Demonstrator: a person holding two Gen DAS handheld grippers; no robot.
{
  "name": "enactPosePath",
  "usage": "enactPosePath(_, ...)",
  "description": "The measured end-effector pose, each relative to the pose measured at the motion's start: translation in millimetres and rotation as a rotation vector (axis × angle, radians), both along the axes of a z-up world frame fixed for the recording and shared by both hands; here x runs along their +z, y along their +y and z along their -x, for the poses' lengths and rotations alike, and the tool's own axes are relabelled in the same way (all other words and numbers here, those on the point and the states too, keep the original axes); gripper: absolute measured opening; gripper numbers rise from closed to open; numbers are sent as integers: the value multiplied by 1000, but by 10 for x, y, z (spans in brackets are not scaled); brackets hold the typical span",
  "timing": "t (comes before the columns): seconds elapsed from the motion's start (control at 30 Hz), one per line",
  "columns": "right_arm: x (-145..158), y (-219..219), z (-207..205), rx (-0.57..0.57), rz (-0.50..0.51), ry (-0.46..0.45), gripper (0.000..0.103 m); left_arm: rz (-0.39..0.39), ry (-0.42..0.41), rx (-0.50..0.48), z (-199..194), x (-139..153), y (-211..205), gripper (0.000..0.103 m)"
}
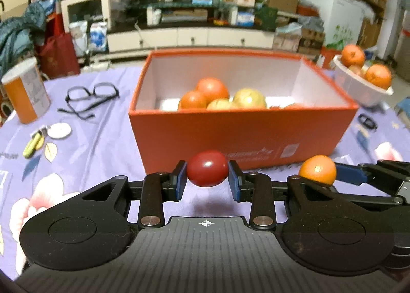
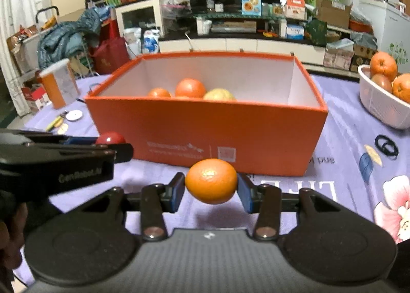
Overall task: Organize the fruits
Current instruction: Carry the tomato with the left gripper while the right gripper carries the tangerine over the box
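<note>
My left gripper [image 1: 207,178] is shut on a small glossy red fruit [image 1: 207,168] and holds it above the cloth, just short of the front wall of an orange cardboard box [image 1: 243,136]. Beside it on the right, my right gripper [image 2: 210,186] is shut on a small orange [image 2: 210,180], also in front of the box and clear of the cloth. Inside the box lie several fruits: oranges [image 1: 212,88] and a yellowish apple [image 1: 249,98]. The red fruit [image 2: 110,137] also shows at the left of the right wrist view.
A white basket [image 2: 379,106] with oranges [image 2: 383,65] stands right of the box. On the purple floral tablecloth [image 1: 102,144] to the left lie black glasses [image 1: 92,95], an orange canister [image 1: 25,93], a white disc [image 1: 59,130] and a yellow-green tool [image 1: 32,145]. Black rings [image 2: 386,145] lie at the right.
</note>
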State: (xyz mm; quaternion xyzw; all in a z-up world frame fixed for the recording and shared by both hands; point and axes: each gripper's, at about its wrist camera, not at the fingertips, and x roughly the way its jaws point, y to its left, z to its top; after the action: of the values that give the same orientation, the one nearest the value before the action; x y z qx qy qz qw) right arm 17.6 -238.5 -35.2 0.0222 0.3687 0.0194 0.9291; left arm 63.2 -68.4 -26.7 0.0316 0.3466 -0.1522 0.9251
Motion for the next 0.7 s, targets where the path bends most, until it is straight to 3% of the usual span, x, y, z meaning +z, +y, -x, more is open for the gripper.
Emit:
enactPosePath(0.17, 361, -75, 138, 20, -20, -73, 48, -24, -105, 11, 121, 311, 71, 2)
enactPosePath(0.37, 740, -262, -205, -15, -31, -159, 48, 7, -130, 70, -266, 552, 10, 2)
enactPosePath(0.7, 465, -310, -1008, -38, 1, -96, 48, -2, -48, 88, -912, 257, -247, 2)
